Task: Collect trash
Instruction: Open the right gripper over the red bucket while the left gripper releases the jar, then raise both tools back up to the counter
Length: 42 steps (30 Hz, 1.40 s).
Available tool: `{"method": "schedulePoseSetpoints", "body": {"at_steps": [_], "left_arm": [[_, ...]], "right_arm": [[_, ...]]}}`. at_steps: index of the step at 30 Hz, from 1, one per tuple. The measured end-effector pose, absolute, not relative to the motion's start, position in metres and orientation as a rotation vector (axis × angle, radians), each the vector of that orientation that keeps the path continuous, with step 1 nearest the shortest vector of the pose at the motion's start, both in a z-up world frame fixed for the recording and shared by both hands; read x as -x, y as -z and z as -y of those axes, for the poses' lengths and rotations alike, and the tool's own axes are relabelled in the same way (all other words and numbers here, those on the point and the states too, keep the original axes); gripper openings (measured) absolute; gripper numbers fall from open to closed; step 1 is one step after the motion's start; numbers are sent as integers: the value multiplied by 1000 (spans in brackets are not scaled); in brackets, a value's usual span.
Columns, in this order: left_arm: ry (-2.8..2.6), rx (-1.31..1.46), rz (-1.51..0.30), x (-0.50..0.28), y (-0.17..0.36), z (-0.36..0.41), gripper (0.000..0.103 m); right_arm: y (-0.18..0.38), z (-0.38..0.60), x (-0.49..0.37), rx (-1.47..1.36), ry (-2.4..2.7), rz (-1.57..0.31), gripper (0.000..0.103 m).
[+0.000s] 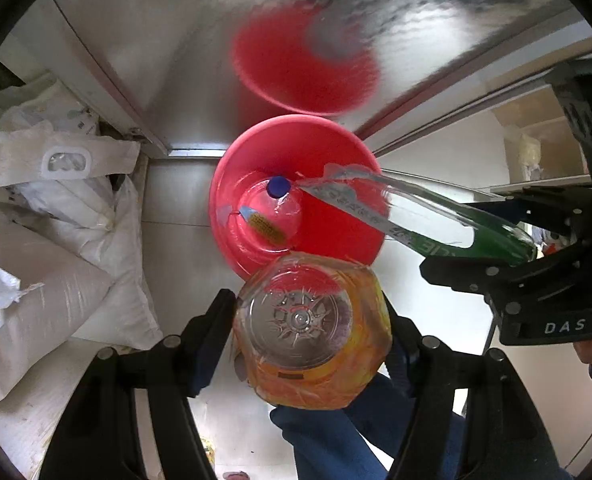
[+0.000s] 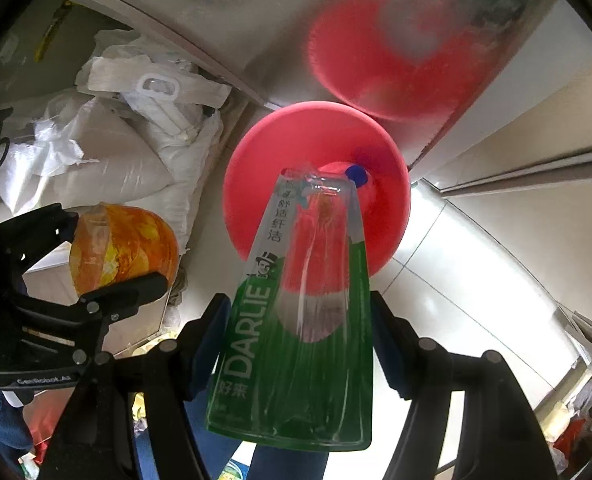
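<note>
A red bin (image 1: 280, 140) (image 2: 256, 160) stands on the floor below both grippers. Inside it lies a clear bottle (image 1: 276, 208) with a blue cap (image 2: 355, 174). My left gripper (image 1: 307, 312) is shut on an orange plastic bottle (image 1: 311, 376), whose clear base faces the camera, just above the bin's near rim. My right gripper (image 2: 297, 304) is shut on a green and clear Darlie package (image 2: 296, 380), whose far end reaches over the bin. Each gripper shows in the other's view: the right gripper (image 1: 495, 236) with the package (image 1: 435, 224), and the left gripper (image 2: 100, 252) with the orange bottle (image 2: 124, 248).
White sacks (image 1: 56, 240) (image 2: 116, 160) are piled left of the bin. A shiny metal panel (image 1: 156, 40) behind the bin mirrors it. The floor is pale tile (image 2: 455, 280). A person's blue trouser legs (image 1: 335, 440) are below the grippers. Shelves (image 1: 535, 152) stand at the right.
</note>
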<state>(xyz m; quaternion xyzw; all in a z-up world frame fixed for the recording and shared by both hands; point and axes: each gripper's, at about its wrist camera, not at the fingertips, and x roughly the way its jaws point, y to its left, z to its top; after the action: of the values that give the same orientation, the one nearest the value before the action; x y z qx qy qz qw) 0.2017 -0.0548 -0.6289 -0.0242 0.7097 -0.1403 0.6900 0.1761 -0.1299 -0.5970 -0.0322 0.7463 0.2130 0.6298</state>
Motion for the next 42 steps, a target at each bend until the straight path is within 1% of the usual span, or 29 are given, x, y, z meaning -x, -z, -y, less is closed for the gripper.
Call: {"method": "schedulePoseSetpoints", "body": {"at_steps": [5, 11, 13, 14, 15, 18, 26, 27, 29, 33, 34, 35, 39, 42], "left_arm": [[326, 56, -1581, -207, 639, 58, 65], [332, 39, -1577, -213, 645, 59, 65], [343, 35, -1574, -213, 646, 60, 65], [347, 31, -1571, -214, 647, 61, 65], [348, 30, -1569, -215, 650, 61, 65], [356, 39, -1568, -217, 655, 62, 65], [384, 23, -1589, -218, 664, 66, 67], [378, 19, -1593, -218, 665, 66, 68], [370, 21, -1588, -219, 664, 65, 80], [366, 19, -1581, -220, 664, 64, 80], [369, 18, -1584, -220, 664, 64, 84], [367, 11, -1584, -221, 665, 64, 86], [356, -9, -1598, -221, 663, 65, 86], [366, -3, -1594, -218, 647, 63, 86]], "right_arm": [[609, 135, -181, 50, -488, -1699, 66], [611, 140, -185, 36, -485, -1691, 68], [611, 140, -185, 42, -494, -1687, 76], [611, 140, -185, 51, -496, -1679, 82], [610, 140, -185, 61, -496, -1667, 84], [609, 144, -186, 64, -482, -1642, 87], [614, 156, -180, 18, -417, -1667, 87], [612, 157, -180, 18, -413, -1661, 87], [610, 158, -177, 15, -411, -1654, 87], [606, 162, -175, 17, -406, -1643, 87], [605, 164, -175, 15, -404, -1642, 87], [604, 164, -175, 15, -400, -1640, 87], [602, 163, -174, 4, -392, -1642, 87], [591, 162, -173, -9, -390, -1634, 87]]}}
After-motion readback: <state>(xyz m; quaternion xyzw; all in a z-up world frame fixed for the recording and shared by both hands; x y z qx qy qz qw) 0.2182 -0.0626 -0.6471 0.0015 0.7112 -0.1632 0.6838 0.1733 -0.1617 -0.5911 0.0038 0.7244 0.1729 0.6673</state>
